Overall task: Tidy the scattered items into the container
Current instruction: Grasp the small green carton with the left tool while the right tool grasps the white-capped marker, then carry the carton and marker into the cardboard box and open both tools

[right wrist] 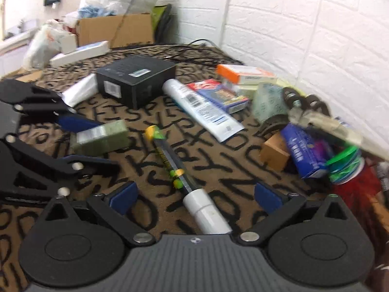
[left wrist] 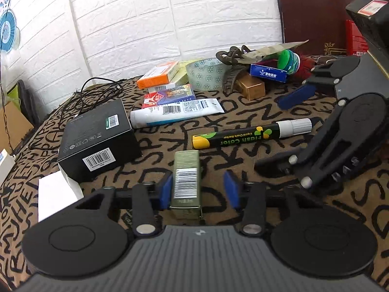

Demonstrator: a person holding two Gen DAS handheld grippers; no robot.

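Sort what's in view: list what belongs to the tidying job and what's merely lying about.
Belongs to the job: small olive-green barcoded carton; black-and-yellow chalk marker with white cap; white squeeze tube; orange-and-white carton; brown plastic hair claw.

Lying about: tangled black cables; brown cardboard box beyond the table; letter-patterned brown cloth.

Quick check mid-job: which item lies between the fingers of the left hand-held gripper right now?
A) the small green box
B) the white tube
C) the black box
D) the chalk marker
A: in the left wrist view the small green box sits between the left hand-held gripper fingers, while the chalk marker lies beyond it.
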